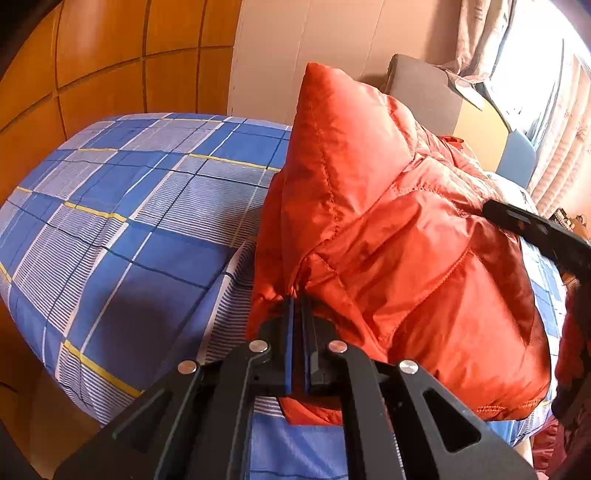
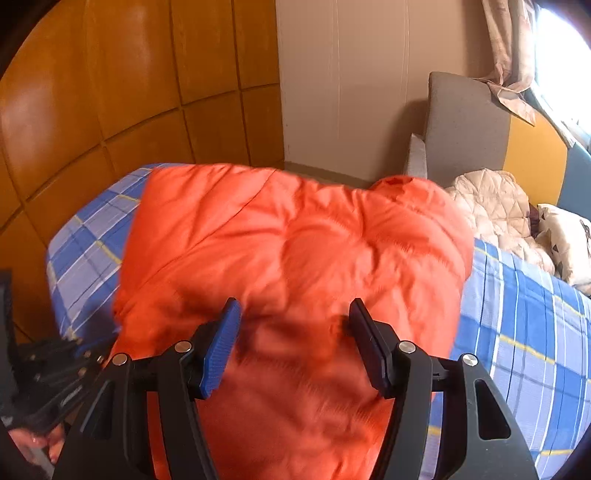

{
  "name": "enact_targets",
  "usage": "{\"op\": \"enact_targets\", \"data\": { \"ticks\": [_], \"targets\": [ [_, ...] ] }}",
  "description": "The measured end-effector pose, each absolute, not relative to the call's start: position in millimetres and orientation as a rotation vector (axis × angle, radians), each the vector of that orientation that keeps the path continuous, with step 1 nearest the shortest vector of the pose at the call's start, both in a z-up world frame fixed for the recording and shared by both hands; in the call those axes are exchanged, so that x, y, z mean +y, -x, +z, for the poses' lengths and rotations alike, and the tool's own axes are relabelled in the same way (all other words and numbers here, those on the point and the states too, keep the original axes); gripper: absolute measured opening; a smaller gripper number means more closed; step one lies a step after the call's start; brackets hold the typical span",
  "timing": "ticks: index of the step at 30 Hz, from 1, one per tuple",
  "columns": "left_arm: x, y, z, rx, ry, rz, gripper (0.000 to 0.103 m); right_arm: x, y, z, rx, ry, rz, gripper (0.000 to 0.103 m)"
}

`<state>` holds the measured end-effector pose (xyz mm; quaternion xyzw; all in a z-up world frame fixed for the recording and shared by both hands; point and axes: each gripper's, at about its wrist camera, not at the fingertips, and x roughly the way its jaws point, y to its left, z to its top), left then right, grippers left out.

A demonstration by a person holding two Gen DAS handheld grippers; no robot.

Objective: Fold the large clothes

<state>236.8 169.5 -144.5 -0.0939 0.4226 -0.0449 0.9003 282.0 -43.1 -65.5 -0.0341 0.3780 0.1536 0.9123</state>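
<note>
On our blue plaid bed [image 1: 110, 229], orange puffer jacket [image 1: 388, 229] bunched upright, our left gripper [image 1: 300, 306] fingers clenched on its near edge, our right gripper [image 2: 293, 325] fingers released, spread above jacket.

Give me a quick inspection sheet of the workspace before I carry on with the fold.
Surface: bed with blue plaid sheet, bare to the jacket's left.
Job's things: orange puffer jacket lying on the sheet, one part raised in a peak in the left wrist view.
Clutter: cream quilted blanket and patterned pillow at the bed's far end.
Grippers: left hand-held gripper shut on the jacket's near edge; right hand-held gripper open above the jacket, nothing pinched.
Cables: nothing seen.
Surroundings: wooden panelled wall, grey chair, curtain at a bright window.
</note>
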Motion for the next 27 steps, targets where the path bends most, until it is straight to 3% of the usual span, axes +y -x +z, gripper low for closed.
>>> {"op": "enact_targets", "data": {
  "ticks": [13,16,18,19,27],
  "targets": [
    [165,-240,-141,0.907,0.158,-0.102,0.002,-40,-272,-111,0.806,0.149,0.28,0.062],
    [173,-231,-128,0.857,0.212,-0.143,0.011,-52,-263,-100,0.781,0.094,0.311,0.062],
    [176,-222,-114,0.802,0.234,-0.157,0.026,-65,-257,-89,0.756,0.022,0.318,0.062],
    [176,-220,-109,0.781,0.24,-0.166,0.029,-73,-255,-82,0.734,-0.014,0.308,0.062],
    [153,-274,-99,0.861,0.181,-0.146,0.029,-64,-304,-63,0.769,-0.026,0.268,0.062]
  ]
}}
